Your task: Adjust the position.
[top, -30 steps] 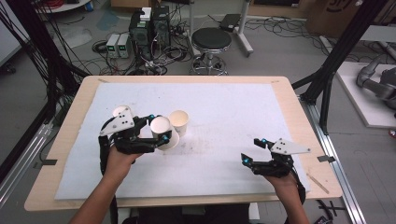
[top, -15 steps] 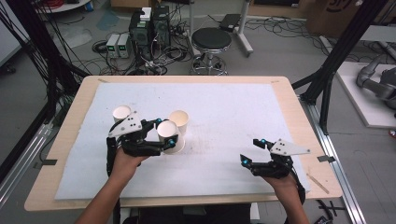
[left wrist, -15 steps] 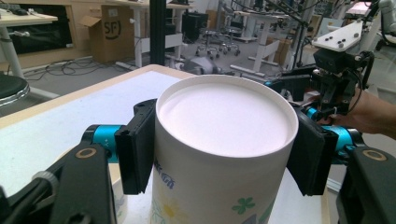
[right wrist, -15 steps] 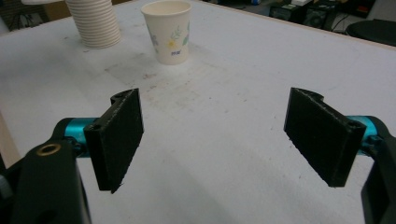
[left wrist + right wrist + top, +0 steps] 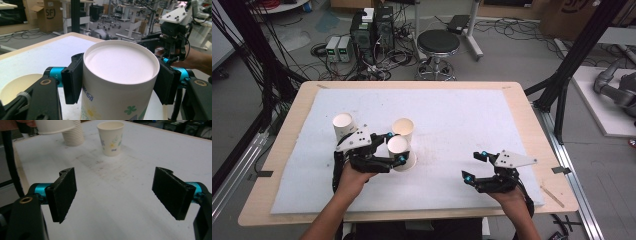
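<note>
Your left gripper (image 5: 398, 154) is clamped on a paper cup (image 5: 117, 82); lower it upright, left of centre frame, beside the standing cup (image 5: 403, 131). Your right gripper (image 5: 476, 167) waits, jaws apart.

On the table (image 5: 522, 115), a held cup (image 5: 398, 148) sits between the cup stack (image 5: 343, 125) at left and, seemingly just behind, an upright cup (image 5: 403, 129)

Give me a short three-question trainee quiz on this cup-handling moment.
1. True or false: the right gripper is shut on a cup.
2. What does the left gripper hold? A) a paper cup B) a spoon C) a plate
3. In the high view, what stands on the white mat just beyond the held one?
Key: 1 false, its jaws stand open and empty. 2 A. 3 a single upright cup.
</note>
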